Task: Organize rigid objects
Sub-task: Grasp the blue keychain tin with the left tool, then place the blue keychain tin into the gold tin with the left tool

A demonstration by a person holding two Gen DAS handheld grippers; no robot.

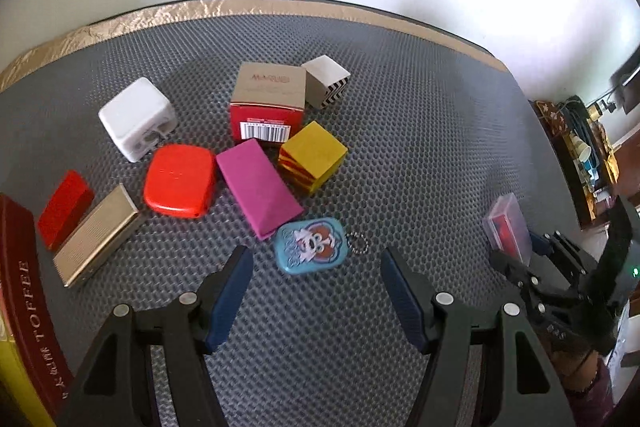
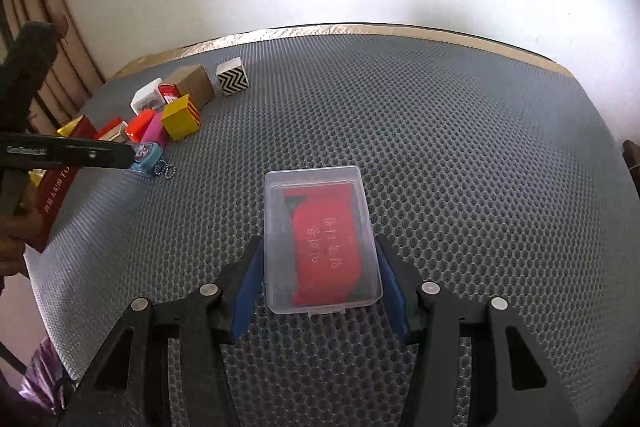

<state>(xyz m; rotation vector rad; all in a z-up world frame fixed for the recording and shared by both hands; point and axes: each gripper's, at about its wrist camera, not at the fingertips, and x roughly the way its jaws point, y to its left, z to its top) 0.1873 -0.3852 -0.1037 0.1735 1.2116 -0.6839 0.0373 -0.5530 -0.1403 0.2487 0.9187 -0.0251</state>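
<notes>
1. Left gripper (image 1: 316, 269): blue-padded fingers spread wide above grey honeycomb mat (image 1: 420, 147), nothing between them.
2. Blue cartoon keychain tin (image 1: 310, 245) just ahead, touching magenta box (image 1: 258, 187).
3. Clustered beyond: orange-red case (image 1: 180, 181), yellow striped cube (image 1: 312, 157), red barcode box (image 1: 266, 105), zigzag cube (image 1: 326, 81), white adapter (image 1: 136, 117).
4. Far right: right gripper (image 1: 516, 251) at clear plastic case (image 1: 506, 231).
</notes>
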